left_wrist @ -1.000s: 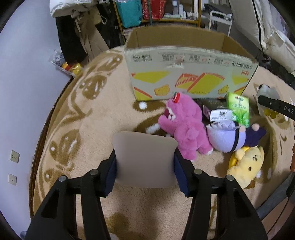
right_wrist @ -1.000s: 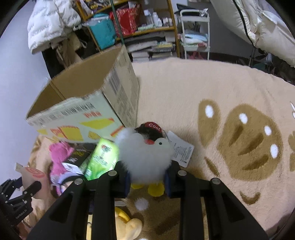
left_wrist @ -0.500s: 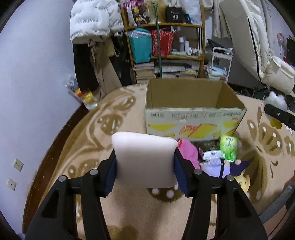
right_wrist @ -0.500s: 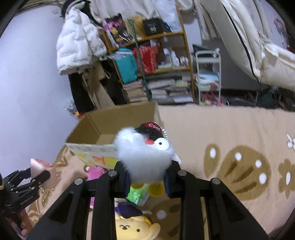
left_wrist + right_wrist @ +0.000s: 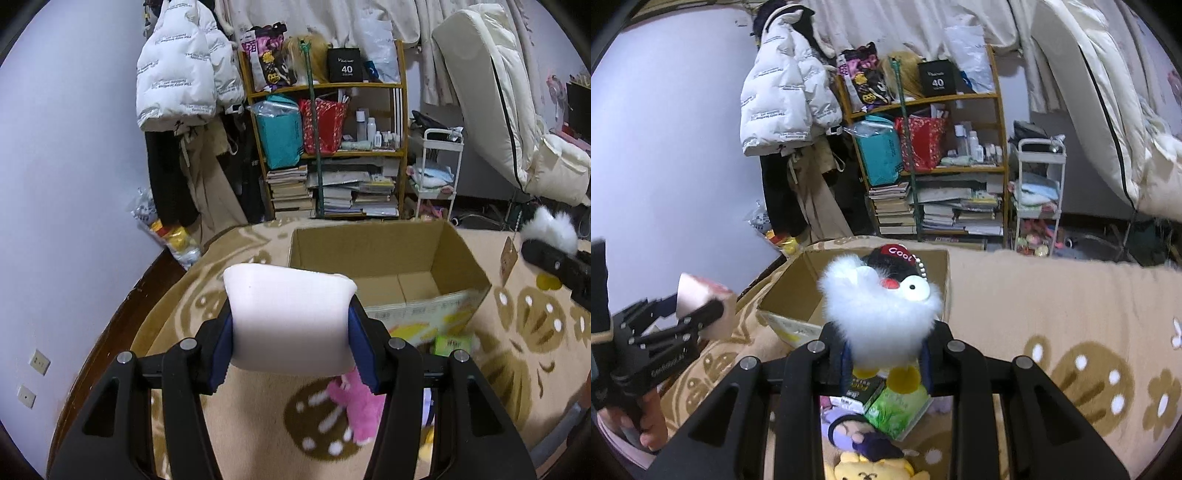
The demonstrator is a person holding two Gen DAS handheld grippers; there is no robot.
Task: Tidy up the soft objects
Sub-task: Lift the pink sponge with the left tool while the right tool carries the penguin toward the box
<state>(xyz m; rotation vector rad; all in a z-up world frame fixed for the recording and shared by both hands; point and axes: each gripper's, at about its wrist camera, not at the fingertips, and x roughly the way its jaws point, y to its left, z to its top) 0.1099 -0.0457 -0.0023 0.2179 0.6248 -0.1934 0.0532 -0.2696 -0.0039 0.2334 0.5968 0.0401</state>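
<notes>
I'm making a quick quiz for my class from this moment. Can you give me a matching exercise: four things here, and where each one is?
Things:
1. white foam block
2. fluffy white penguin toy
3. pink plush
4. cardboard box

Places:
A. lying on the rug
B. held in the right claw
C. standing open on the rug
D. held in the left claw

Pairs: 1-D, 2-B, 3-A, 4-C

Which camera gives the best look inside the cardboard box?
The left wrist view: it looks down into the cardboard box, showing its bare bottom flaps. In the right wrist view the fluffy white toy covers most of the opening.
</notes>
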